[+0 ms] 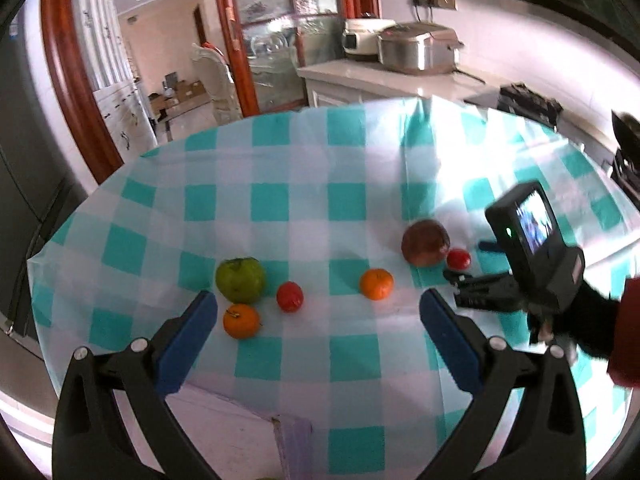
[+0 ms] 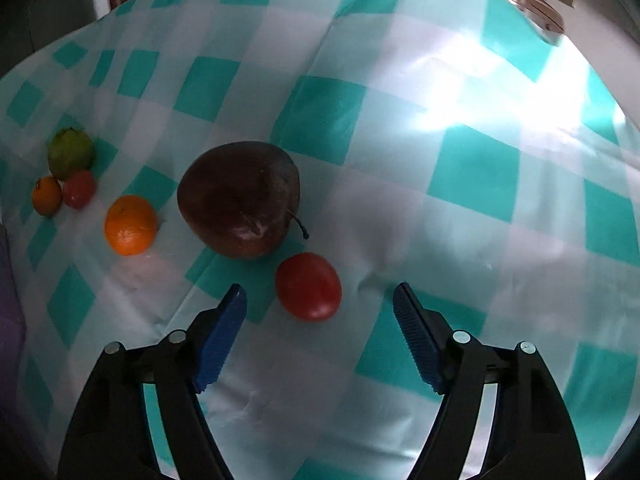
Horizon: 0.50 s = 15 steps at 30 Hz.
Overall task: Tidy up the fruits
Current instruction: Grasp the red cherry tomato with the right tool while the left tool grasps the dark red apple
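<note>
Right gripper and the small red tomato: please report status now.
Right gripper open, empty, low over small red tomato. Left gripper open, empty. Dark red apple just beyond tomato, not between the fingers.

A dark red apple (image 2: pixel 239 205) lies on its side ahead of the right gripper (image 2: pixel 320 300); a small red tomato (image 2: pixel 308 286) sits just before its spread jaws.
</note>
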Motion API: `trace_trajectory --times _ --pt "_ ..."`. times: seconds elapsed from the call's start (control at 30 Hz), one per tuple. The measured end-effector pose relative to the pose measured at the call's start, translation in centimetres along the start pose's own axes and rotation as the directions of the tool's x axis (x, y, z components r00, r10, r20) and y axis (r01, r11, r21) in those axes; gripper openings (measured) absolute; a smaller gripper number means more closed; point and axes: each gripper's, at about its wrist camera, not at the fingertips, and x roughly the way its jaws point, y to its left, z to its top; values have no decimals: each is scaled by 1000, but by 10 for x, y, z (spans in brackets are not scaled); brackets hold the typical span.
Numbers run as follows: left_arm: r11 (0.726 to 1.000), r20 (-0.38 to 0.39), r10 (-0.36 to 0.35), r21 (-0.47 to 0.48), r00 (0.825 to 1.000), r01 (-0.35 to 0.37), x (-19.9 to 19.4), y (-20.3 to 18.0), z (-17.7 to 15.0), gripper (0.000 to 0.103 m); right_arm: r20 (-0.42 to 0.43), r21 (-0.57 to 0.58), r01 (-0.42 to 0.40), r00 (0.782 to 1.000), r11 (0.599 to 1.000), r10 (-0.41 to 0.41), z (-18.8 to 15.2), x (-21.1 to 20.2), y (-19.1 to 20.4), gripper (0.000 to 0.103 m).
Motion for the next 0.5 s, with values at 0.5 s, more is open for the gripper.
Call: trace_trajectory --times 0.5 --pt "986 -150 -136 72 979 148 80 -54 33 102 54 144 -57 997 988 50 -20 -11 -22 32"
